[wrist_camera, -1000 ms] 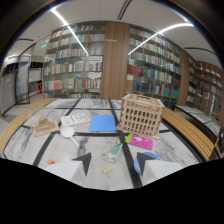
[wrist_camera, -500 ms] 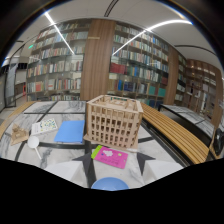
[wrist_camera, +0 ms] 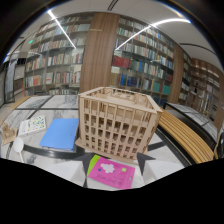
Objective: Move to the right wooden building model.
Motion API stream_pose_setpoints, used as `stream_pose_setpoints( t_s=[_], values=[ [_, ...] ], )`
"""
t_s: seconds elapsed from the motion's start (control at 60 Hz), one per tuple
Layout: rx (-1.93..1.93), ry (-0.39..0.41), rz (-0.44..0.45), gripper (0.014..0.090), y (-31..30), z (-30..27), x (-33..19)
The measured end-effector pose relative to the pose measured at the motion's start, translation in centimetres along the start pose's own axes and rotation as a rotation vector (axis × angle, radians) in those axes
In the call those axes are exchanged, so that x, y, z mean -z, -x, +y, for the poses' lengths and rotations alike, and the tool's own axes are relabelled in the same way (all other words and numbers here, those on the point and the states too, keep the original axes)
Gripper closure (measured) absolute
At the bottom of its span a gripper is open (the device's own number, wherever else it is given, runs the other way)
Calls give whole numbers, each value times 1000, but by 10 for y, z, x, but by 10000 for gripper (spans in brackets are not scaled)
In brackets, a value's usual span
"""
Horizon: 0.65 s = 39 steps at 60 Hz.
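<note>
The wooden building model (wrist_camera: 120, 125), a pale lattice box with rows of window openings, stands on the marble-patterned table (wrist_camera: 55, 102) straight ahead and fills the middle of the gripper view. A pink booklet (wrist_camera: 112, 172) lies on the table just in front of it, over a green sheet (wrist_camera: 93, 163). The gripper's fingers do not show; the bottom of the view is black.
A blue folder (wrist_camera: 61, 134) lies left of the model, with a white printed card (wrist_camera: 32, 125) and a white cup (wrist_camera: 18, 146) further left. A wooden bench (wrist_camera: 185, 137) runs along the right. Tall bookshelves (wrist_camera: 140, 65) line the back wall.
The view has closed in on the wooden model, which now looks much larger and more central. The blue round thing seen at the bottom earlier is out of sight.
</note>
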Motion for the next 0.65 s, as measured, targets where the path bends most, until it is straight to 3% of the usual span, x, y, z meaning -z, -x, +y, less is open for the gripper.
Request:
stream_pose_setpoints(
  t_s=[0.267,0.317,0.333,0.65],
  values=[
    [-17,19,3,186,-1,9,-38],
    [-20,16,1,158,0,9,-41],
    [-20,17,1,183,0,9,-41],
    [-16,21,-1,184,4,5,-41]
  ],
)
